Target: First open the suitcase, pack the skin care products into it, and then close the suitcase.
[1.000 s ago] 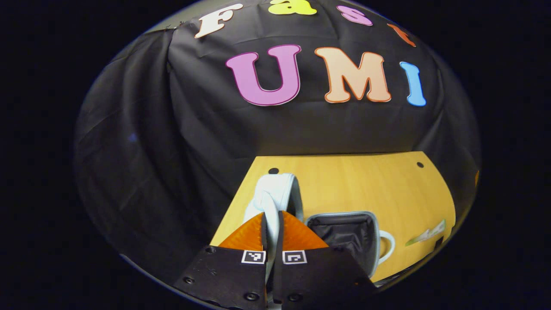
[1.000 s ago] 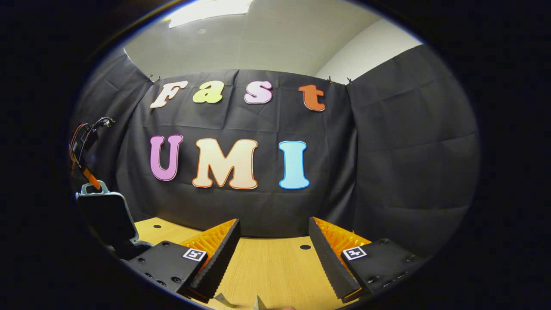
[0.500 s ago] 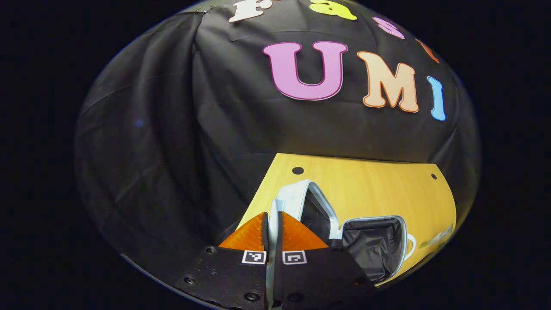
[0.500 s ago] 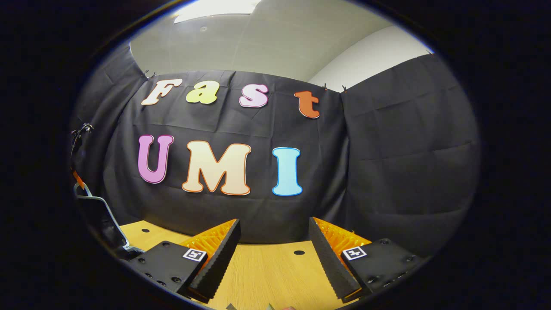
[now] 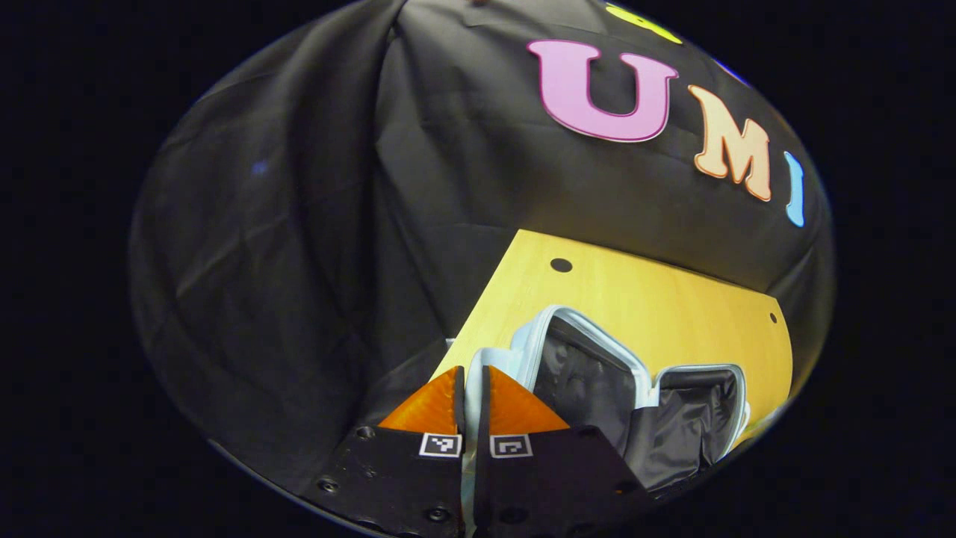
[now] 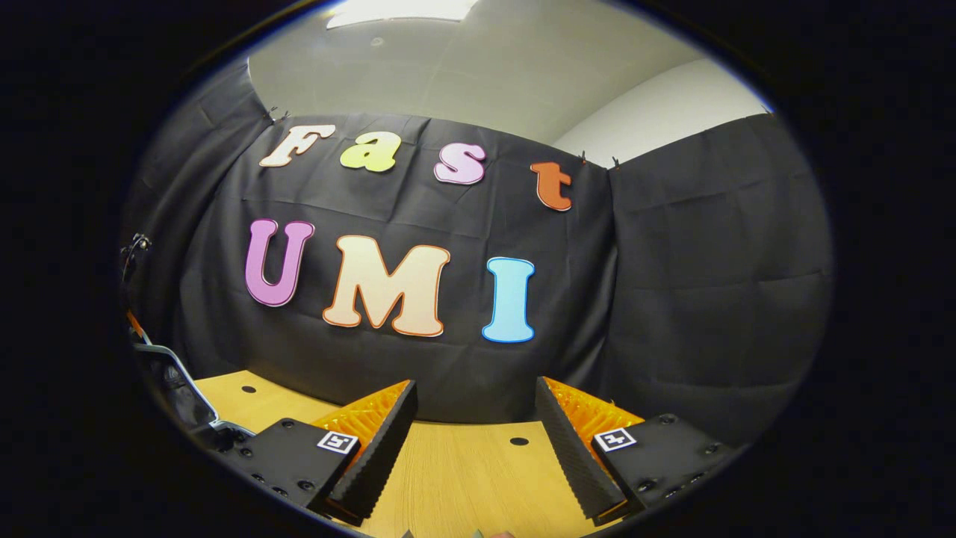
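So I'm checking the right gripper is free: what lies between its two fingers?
Nothing is held: in the right gripper view the right gripper stands open, and between its fingers lies only bare wooden table.

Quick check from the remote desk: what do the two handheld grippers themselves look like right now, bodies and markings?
Both match. The left gripper and right gripper each have black, bolted body plates carrying a small square black-and-white marker on each side. The jaws are wedge-shaped; the right gripper's show ribbed outer faces and serrated inner faces.
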Available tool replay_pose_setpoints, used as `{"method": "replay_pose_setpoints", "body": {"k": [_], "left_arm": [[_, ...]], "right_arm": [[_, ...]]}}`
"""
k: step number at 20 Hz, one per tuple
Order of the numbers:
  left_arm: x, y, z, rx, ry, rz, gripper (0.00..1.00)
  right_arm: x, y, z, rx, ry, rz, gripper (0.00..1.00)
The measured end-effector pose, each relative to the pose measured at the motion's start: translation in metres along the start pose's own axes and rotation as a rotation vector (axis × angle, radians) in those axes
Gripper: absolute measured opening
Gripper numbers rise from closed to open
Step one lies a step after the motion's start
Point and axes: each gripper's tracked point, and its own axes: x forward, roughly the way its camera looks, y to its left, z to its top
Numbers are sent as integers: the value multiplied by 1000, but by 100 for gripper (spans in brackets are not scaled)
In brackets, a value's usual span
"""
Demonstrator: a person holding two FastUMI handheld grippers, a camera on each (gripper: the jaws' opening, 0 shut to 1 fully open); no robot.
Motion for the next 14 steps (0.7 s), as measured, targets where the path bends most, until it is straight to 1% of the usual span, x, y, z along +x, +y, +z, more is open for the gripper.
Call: {"method": "replay_pose_setpoints", "body": {"k": [4,6,11,12,13,14], "left_arm": [[28,22,-36,-25,40,21,0],[38,29,-54,-29,61,34,3],[58,38,-80,-70,87,62,6],[58,39,-83,-72,88,72,9],[58,41,-84,-70,86,90,11],[58,47,-82,-63,72,120,16]], "right_arm": [[0,-1,-6,-12,20,-13,98],[0,2,-9,-19,35,-9,98],[-4,15,-6,-45,31,24,98],[-5,16,-5,-44,28,28,100],[-6,15,-2,-40,23,29,98],[-7,15,-2,-35,20,28,98]]}}
